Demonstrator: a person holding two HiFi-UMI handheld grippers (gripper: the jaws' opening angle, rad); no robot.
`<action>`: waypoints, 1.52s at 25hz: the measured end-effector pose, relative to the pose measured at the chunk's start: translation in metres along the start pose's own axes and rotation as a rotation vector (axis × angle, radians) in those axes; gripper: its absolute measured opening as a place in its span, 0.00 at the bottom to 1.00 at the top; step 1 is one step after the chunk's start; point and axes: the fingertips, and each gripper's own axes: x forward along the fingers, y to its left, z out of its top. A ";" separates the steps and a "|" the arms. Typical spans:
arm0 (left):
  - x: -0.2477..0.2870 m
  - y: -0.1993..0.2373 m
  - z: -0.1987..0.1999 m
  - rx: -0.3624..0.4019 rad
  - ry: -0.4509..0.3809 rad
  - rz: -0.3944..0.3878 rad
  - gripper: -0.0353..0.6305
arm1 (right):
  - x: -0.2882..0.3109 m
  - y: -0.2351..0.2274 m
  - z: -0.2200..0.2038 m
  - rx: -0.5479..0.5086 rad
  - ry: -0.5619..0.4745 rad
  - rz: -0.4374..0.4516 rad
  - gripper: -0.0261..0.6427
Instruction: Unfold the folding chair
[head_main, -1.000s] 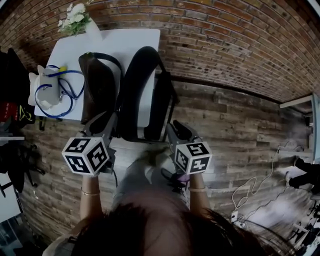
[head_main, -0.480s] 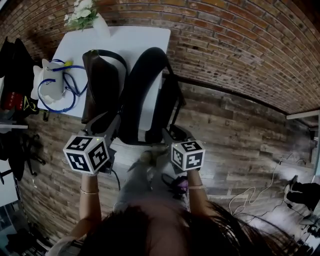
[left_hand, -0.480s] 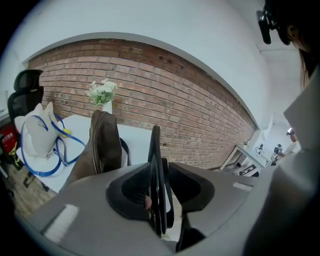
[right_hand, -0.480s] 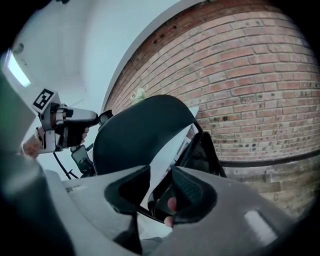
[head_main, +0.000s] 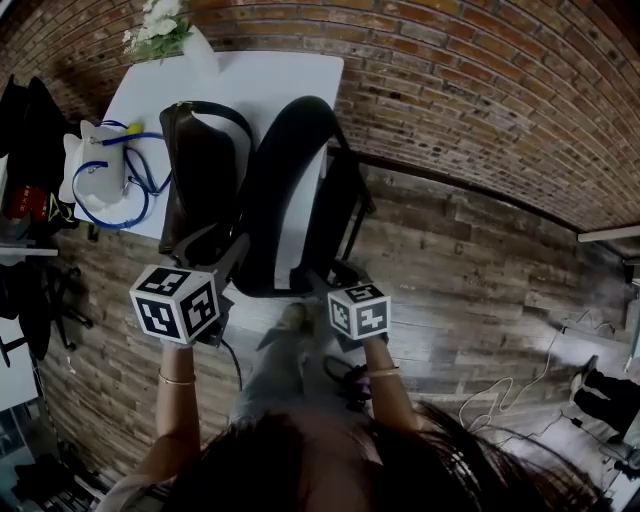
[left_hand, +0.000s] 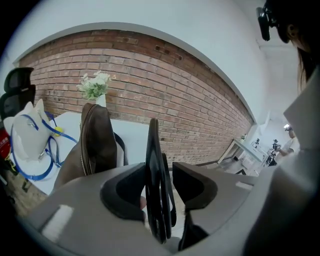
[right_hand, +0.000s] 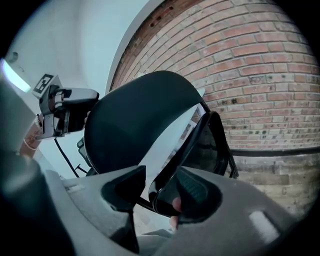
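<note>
The black folding chair (head_main: 285, 190) stands folded against the white table (head_main: 290, 75), its seat (head_main: 338, 225) close behind the backrest. My left gripper (head_main: 228, 254) is at the chair's left edge. In the left gripper view this thin black edge (left_hand: 154, 150) runs between the jaws of the left gripper (left_hand: 159, 187). The jaws have just been opening and stand open, with gaps on both sides. My right gripper (head_main: 320, 276) is at the near right edge. There the seat rim (right_hand: 200, 135) passes between the right gripper's (right_hand: 160, 192) jaws, which have also just been opening and are open.
A brown bag (head_main: 200, 170) lies on the table left of the chair. Beside it is a white object with a blue cord (head_main: 95, 175). A vase of flowers (head_main: 160, 25) stands at the back. A brick wall (head_main: 480, 90) is behind, and cables (head_main: 520, 420) lie on the wooden floor at right.
Both grippers have sunk along the chair's near edges, the right one more, its marker cube shifting left and lower in the head view. The chair stands as before.
</note>
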 end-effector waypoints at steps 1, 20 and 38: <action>0.002 0.000 0.000 0.004 0.003 0.000 0.30 | 0.004 -0.001 -0.003 0.001 0.008 0.002 0.31; 0.027 0.003 -0.014 -0.011 0.044 -0.026 0.31 | 0.053 -0.003 -0.050 0.004 0.132 0.045 0.36; 0.047 -0.005 -0.024 0.013 0.086 -0.090 0.26 | 0.078 0.003 -0.056 0.109 0.114 0.090 0.37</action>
